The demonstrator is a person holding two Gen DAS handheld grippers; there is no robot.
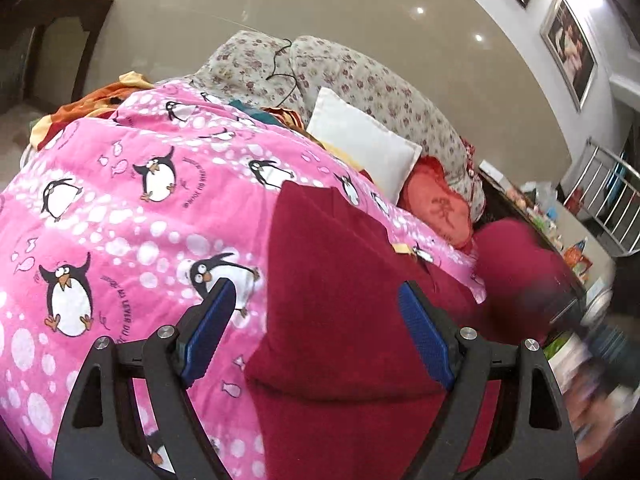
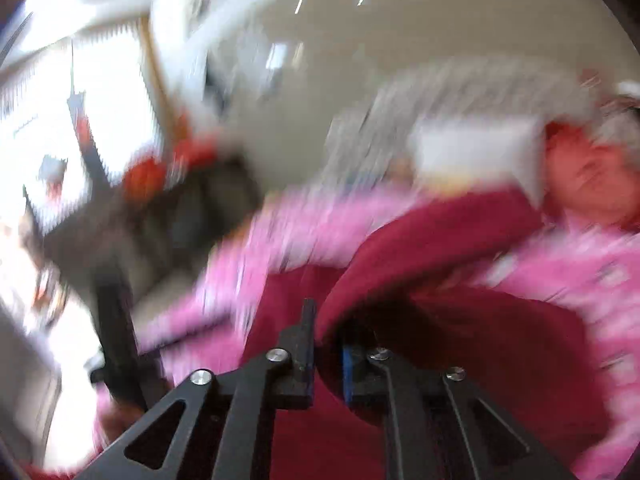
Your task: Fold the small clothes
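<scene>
A dark red garment (image 1: 340, 272) lies on a pink penguin blanket (image 1: 120, 208), one flat panel pointing up the bed. My left gripper (image 1: 316, 292) hovers over it, open, its blue pads (image 1: 212, 320) wide apart and nothing between them. At the right of the left wrist view, a blurred part of the red cloth (image 1: 516, 272) is lifted off the bed. The right wrist view is strongly blurred. There my right gripper (image 2: 326, 344) is shut on a fold of the dark red garment (image 2: 420, 248), which drapes over its right finger.
A white cushion (image 1: 364, 140), a floral pillow (image 1: 360, 76) and a red-orange cushion (image 1: 440, 204) lie at the head of the bed. Orange cloth (image 1: 100, 100) lies at the blanket's far left. A cluttered side table (image 1: 560, 232) stands to the right and a dark wooden table (image 1: 52, 28) at far left.
</scene>
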